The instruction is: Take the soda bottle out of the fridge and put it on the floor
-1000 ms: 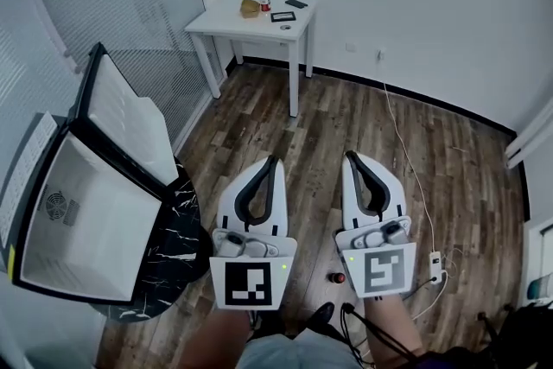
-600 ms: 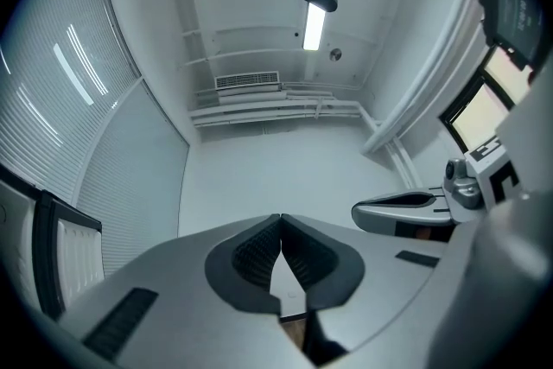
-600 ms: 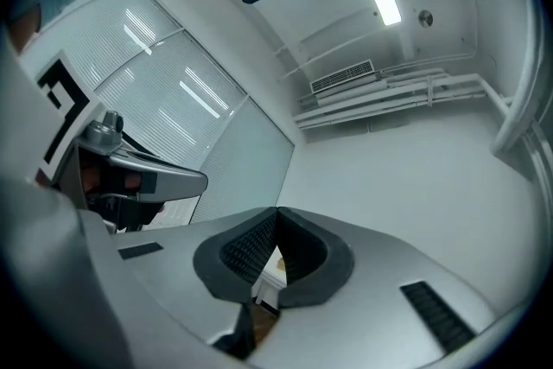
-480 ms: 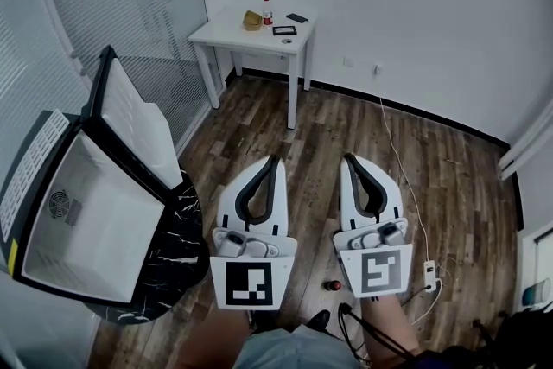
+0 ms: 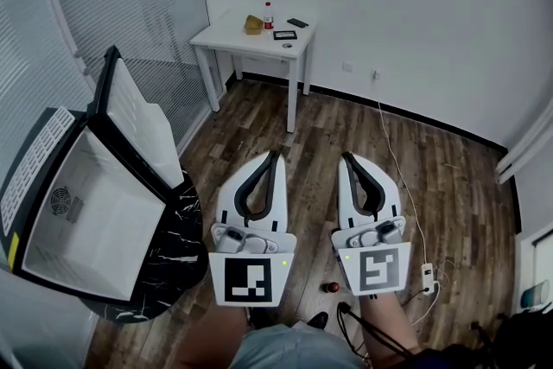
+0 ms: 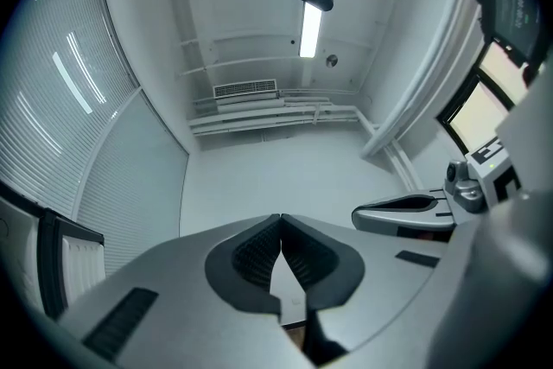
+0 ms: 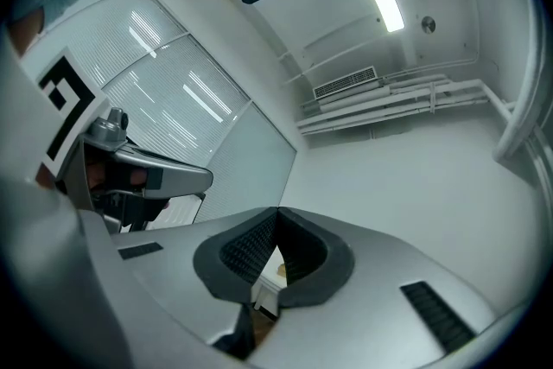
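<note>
Furthest left, the fridge sits open on a black marbled stand. Its door is swung up and back, and its white inside faces the camera. Beyond it, against the far wall, a white desk carries a red-capped bottle among a few small items too small to name.

Nearer the person, the left gripper is held out over the wooden floor. Its fingers are clenched tip to tip with nothing between them, as the left gripper view confirms.

Low between the two grippers, what looks like the soda bottle stands on the floor near the person's feet. It is seen from straight above as a red cap, and neither gripper touches it.

The right gripper is level with the left, its fingers likewise pressed together on nothing. To its right, a white cable runs along the floor to a power strip.
</note>
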{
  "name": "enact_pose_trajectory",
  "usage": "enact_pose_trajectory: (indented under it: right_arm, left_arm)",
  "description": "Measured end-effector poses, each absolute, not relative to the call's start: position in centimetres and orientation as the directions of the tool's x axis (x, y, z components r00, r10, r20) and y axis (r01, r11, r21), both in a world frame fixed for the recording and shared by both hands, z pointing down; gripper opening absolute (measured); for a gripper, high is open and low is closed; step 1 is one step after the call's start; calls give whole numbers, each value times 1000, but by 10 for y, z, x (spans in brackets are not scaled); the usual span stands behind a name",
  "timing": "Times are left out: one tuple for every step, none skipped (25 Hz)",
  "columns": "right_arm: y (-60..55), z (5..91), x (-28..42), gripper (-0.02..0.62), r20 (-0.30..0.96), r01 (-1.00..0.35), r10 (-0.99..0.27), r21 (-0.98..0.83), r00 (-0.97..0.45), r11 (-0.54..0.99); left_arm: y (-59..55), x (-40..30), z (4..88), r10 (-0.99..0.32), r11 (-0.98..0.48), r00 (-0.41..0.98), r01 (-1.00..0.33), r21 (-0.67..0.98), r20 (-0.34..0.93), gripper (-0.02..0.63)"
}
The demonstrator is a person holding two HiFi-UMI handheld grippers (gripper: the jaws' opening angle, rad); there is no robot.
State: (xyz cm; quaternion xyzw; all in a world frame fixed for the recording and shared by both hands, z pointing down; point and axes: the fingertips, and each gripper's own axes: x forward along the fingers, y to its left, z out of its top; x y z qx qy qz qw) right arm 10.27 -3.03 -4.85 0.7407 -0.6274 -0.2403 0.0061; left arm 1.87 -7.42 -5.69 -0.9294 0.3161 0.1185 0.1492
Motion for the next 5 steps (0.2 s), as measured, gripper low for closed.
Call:
enact_pose_trajectory:
  right_arm:
    - [-29,-49,103,11,-346,-927,-933,309,100,-214]
    - [-28,-50,104,11,-346,-927,-933,308,102,-215]
    - [-27,-52,105,12,-349,-926,-932,308,103,-217]
    - [-26,-53,106,12,-352,-926,-930,309,102,-219]
    - [-25,-55,107,11,-356,-925,-929,310,102,-220]
  left_arm:
    - [-73,19,-58,-551,-755,772,-623,-203,-318,17]
    - [-72,20,-60,-548,-754,772,-623,-207,-323,17]
    - [-71,21,-62,-544,-753,773,-622,-216,-326,17]
    - [-69,22,-63,-541,-751,775,-620,-227,-327,17]
    - [-68,23,-64,-537,-749,777,-618,-238,-329,17]
